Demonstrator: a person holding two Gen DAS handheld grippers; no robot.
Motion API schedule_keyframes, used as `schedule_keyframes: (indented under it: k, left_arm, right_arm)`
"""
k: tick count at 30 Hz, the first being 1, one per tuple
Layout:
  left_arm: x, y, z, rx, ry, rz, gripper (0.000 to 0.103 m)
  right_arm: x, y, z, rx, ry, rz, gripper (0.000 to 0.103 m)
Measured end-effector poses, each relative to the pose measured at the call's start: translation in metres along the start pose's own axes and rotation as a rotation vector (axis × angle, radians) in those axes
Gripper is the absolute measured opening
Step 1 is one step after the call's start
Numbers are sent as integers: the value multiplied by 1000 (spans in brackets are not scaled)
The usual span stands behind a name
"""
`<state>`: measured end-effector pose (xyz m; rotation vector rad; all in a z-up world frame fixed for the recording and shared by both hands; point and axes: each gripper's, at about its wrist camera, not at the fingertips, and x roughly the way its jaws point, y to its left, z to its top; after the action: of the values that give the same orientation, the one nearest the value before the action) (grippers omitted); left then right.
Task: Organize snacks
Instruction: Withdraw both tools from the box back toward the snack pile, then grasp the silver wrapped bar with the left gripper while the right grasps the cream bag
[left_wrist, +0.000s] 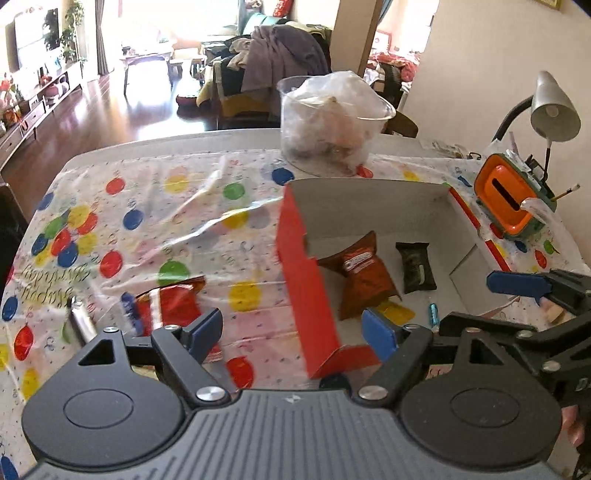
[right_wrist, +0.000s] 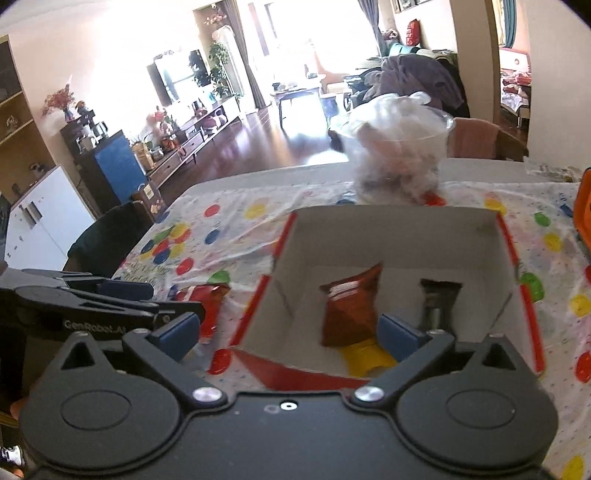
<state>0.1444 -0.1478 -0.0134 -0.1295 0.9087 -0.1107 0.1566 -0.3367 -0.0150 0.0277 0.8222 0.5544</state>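
A red cardboard box (left_wrist: 295, 266) (right_wrist: 391, 232) with a white inside stands open on the balloon-print tablecloth. In it lie an orange-brown snack packet (left_wrist: 364, 277) (right_wrist: 351, 310), a dark packet (left_wrist: 415, 267) (right_wrist: 439, 299), a yellow packet (left_wrist: 397, 314) (right_wrist: 365, 356) and a small blue sweet (left_wrist: 432, 314). A red snack packet (left_wrist: 173, 302) (right_wrist: 207, 306) lies on the cloth left of the box. My left gripper (left_wrist: 291, 330) is open and straddles the box's near left wall, holding nothing. My right gripper (right_wrist: 288, 334) is open and empty above the box's near edge.
A clear plastic tub (left_wrist: 328, 122) stuffed with a plastic bag stands behind the box. An orange and green holder (left_wrist: 509, 195) and a grey desk lamp (left_wrist: 554, 103) are at the right. A dark chair (right_wrist: 107, 236) sits at the table's left side.
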Motion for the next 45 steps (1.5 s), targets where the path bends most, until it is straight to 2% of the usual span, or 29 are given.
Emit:
schedule_keyframes:
  k: [13, 20, 27, 33, 37, 42, 45]
  left_arm:
    - [-16, 89, -28, 12, 41, 35, 83]
    - [-5, 146, -31, -65, 94, 63, 83]
    - [21, 206, -25, -192, 158, 93, 83]
    - [46, 238, -19, -309, 218, 80, 83]
    - [62, 249, -18, -373, 254, 42, 83]
    - [81, 265, -24, -514, 297, -53, 82]
    - [90, 275, -29, -605, 314, -90, 81]
  right_arm:
    - [34, 75, -20, -57, 39, -36, 103]
    - [58, 106, -32, -53, 78, -68, 101]
    - [82, 143, -44, -107, 134, -18, 101]
    - [107, 155, -47, -43, 198, 18, 100]
    - [120, 157, -46, 0, 223, 53, 95]
    - [138, 154, -47, 69, 273, 106, 84]
    - [145, 149, -48, 115, 294, 138, 82]
